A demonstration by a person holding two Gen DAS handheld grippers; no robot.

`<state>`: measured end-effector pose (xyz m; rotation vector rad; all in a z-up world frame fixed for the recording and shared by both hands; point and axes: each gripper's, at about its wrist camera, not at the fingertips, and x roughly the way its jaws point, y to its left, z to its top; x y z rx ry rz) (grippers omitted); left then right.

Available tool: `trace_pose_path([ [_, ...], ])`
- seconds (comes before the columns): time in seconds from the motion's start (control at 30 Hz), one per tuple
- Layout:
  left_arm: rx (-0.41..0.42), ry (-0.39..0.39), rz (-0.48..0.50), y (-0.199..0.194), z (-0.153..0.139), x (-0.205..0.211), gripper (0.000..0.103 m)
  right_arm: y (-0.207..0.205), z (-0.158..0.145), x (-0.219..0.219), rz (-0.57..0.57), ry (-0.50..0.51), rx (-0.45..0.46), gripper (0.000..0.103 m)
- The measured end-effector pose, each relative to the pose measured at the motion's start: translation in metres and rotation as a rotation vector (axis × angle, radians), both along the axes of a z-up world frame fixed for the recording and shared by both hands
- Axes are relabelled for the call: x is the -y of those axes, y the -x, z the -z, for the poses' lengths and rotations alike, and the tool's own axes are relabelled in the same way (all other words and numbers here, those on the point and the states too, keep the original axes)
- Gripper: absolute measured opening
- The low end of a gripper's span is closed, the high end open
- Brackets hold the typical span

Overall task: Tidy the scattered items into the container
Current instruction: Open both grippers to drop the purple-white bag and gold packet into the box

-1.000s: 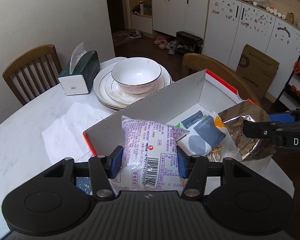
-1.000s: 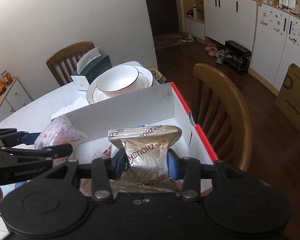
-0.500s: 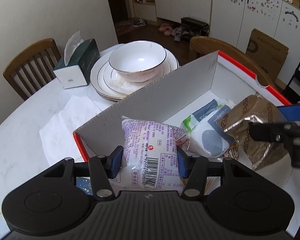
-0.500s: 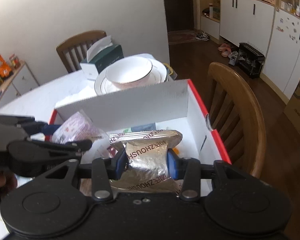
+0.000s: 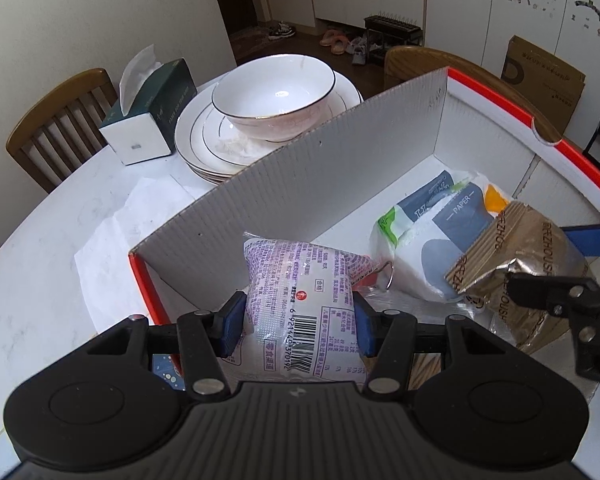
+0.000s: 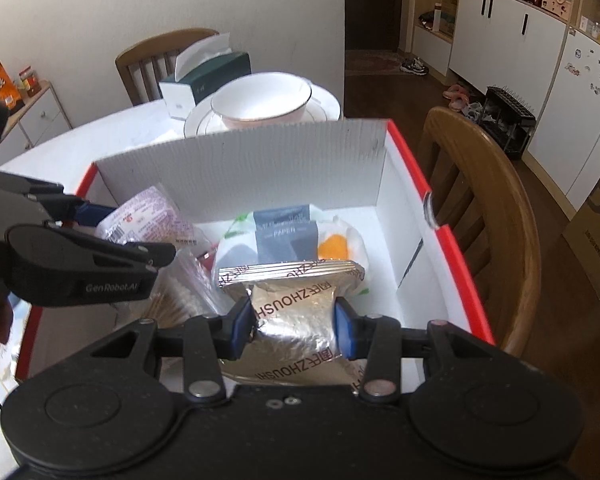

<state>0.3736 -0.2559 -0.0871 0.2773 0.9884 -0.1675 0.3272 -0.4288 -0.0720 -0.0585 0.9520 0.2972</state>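
Observation:
A white cardboard box with red rim (image 5: 300,184) (image 6: 244,168) sits on the table. My left gripper (image 5: 300,328) is shut on a purple-printed snack packet (image 5: 304,300) and holds it over the box's left part; the packet also shows in the right wrist view (image 6: 148,220). My right gripper (image 6: 294,330) is shut on a gold foil pouch (image 6: 292,308) and holds it over the box's right part; the pouch also shows in the left wrist view (image 5: 512,248). A tissue pack (image 5: 432,232) (image 6: 288,236) lies inside the box.
A white bowl (image 5: 274,94) on stacked plates and a green tissue box (image 5: 152,116) stand beyond the box. A sheet of tissue paper (image 5: 112,240) lies left of the box. Wooden chairs (image 6: 496,216) (image 5: 56,128) flank the table.
Both grippers have moved forward and down over the box with their packets still held. The box now fills more of both views.

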Motion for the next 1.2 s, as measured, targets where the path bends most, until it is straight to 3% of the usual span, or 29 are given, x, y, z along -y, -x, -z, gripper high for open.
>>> trace_pose_path([
  [0.5,-0.013,-0.008,0.031,-0.003,0.004,0.007,0.055,-0.001,0.008,-0.003,-0.022,0.018,-0.012,0.045],
  [0.6,-0.005,0.004,0.031,-0.001,0.003,0.006,0.061,-0.001,0.009,-0.004,-0.025,0.028,-0.011,0.045],
  [0.83,0.014,0.035,0.029,0.005,-0.004,0.003,0.063,0.002,0.002,-0.003,-0.037,0.029,0.013,0.062],
  [1.2,0.059,0.117,0.016,0.022,-0.028,-0.013,0.063,0.007,-0.022,-0.001,-0.033,0.01,0.064,0.068],
])
